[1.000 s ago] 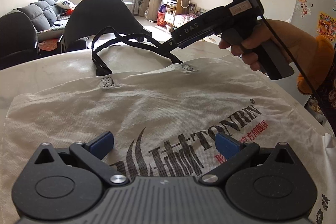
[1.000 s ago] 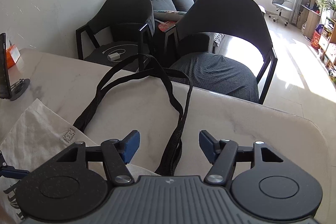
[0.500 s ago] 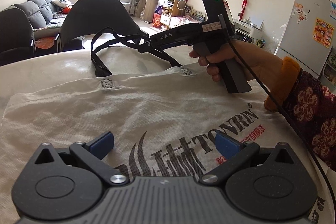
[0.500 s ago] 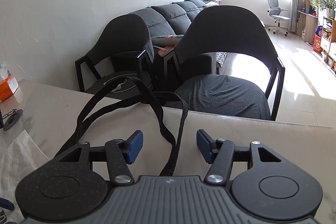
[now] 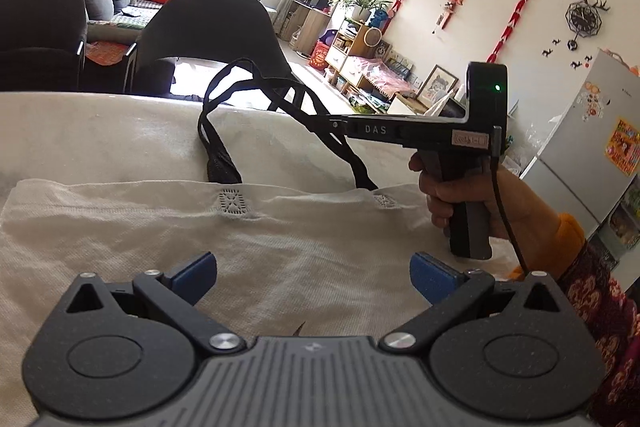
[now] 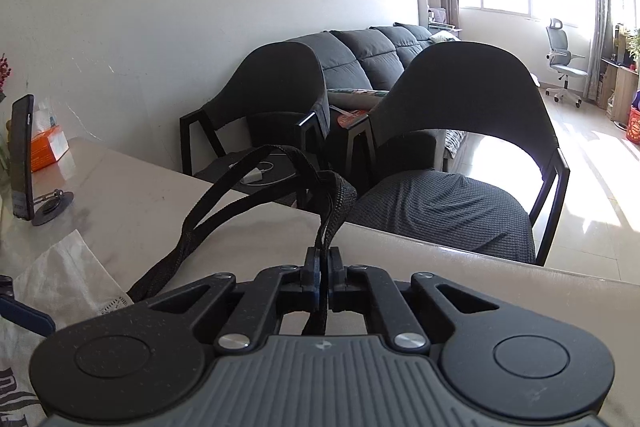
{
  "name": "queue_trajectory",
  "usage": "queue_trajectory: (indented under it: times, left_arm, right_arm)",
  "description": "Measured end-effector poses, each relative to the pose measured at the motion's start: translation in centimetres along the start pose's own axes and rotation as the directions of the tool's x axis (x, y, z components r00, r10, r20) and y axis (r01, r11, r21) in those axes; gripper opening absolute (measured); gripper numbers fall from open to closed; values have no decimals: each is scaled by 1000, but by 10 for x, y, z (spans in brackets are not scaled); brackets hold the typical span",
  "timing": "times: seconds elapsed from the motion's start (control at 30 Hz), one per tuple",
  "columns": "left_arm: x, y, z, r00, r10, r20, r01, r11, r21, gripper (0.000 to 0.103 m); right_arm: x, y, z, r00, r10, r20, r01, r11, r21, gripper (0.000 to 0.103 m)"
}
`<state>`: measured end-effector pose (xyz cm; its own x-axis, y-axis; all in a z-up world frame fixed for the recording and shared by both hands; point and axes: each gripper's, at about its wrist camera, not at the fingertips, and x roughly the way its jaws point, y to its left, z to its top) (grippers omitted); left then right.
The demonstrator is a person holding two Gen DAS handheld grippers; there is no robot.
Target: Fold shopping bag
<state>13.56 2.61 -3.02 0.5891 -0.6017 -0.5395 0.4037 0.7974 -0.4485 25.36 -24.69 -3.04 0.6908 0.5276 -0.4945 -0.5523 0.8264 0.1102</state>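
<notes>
Above the bag (image 5: pixel 248 243), right tongs (image 6: pixel 323 267) pinch black straps (image 6: pixel 334 199) (left tongs (image 5: pixel 314 269) gape, empty).

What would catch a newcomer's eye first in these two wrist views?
The black handles stand out: the right gripper has its jaws shut on them, lifting the loops above the pale table. Next, the white shopping bag lies flat across the table under the left gripper, whose jaws are wide open above the cloth. Two dark chairs stand behind the table's far edge.
</notes>
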Motion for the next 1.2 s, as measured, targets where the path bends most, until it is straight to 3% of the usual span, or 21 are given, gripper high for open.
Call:
queue_trajectory:
  times: [0.1, 0.33, 0.43, 0.63, 0.77, 0.97, 1.07, 1.2]
  left_arm:
    - [3, 11, 1, 1000, -28, 11, 28, 997, -66, 102]
    - [-3, 13, 4, 1000, -23, 16, 24, 997, -68, 102]
    - [-9, 12, 6, 999, -27, 30, 29, 998, -63, 102]
    - [-21, 13, 10, 998, -21, 59, 24, 998, -57, 102]
    - [-26, 12, 19, 997, -16, 73, 20, 998, -52, 102]
    - [-36, 4, 37, 993, -30, 115, 33, 999, -26, 102]
    - [-31, 2, 39, 995, -27, 98, 30, 999, -30, 102]
    - [-21, 2, 36, 994, 90, 64, -90, 996, -9, 102]
  right_arm:
    - [-21, 11, 4, 998, 64, 12, -63, 995, -79, 4]
    - [-69, 49, 3, 992, 126, -20, -126, 947, -295, 4]
    - [-81, 68, -7, 990, 120, -72, -138, 912, -387, 4]
    - [-88, 104, -35, 980, 32, -197, -143, 801, -582, 6]
    - [-89, 119, -49, 971, -12, -240, -150, 748, -646, 9]
    - [-91, 128, -54, 966, -9, -259, -168, 738, -654, 20]
    - [-92, 129, -55, 965, 1, -263, -176, 745, -644, 26]
    - [-98, 124, -52, 962, 38, -272, -201, 772, -603, 46]
